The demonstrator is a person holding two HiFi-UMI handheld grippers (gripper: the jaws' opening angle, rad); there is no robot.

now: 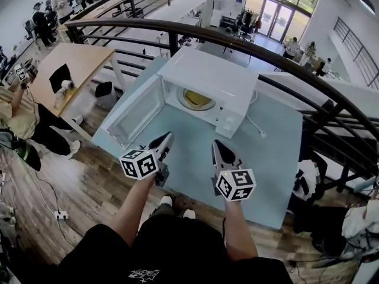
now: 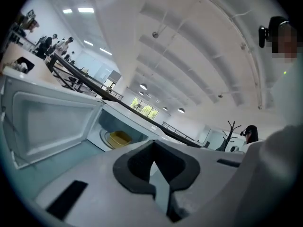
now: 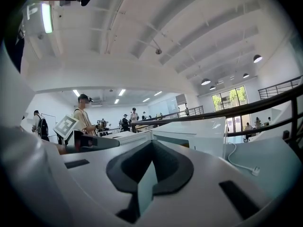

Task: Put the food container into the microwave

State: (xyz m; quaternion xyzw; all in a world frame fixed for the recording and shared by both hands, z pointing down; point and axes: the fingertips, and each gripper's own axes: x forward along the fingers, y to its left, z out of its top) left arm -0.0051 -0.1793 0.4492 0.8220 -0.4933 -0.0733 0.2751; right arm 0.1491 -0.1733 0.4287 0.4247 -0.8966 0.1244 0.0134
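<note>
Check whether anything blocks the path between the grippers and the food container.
Nothing visible does. The food container sits inside the microwave, whose door is swung wide open to the left. The left gripper and right gripper are over the table in front of the opening, jaws together, empty.

I'm in a big, open office hall: black railing (image 1: 237,43), wooden desk (image 1: 77,61), glazed entrance doors (image 1: 278,16), people (image 1: 59,2) standing about.

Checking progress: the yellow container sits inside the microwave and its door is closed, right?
Not quite. The yellow container does sit inside the microwave, but its door is swung wide open, as the head view shows.
</note>
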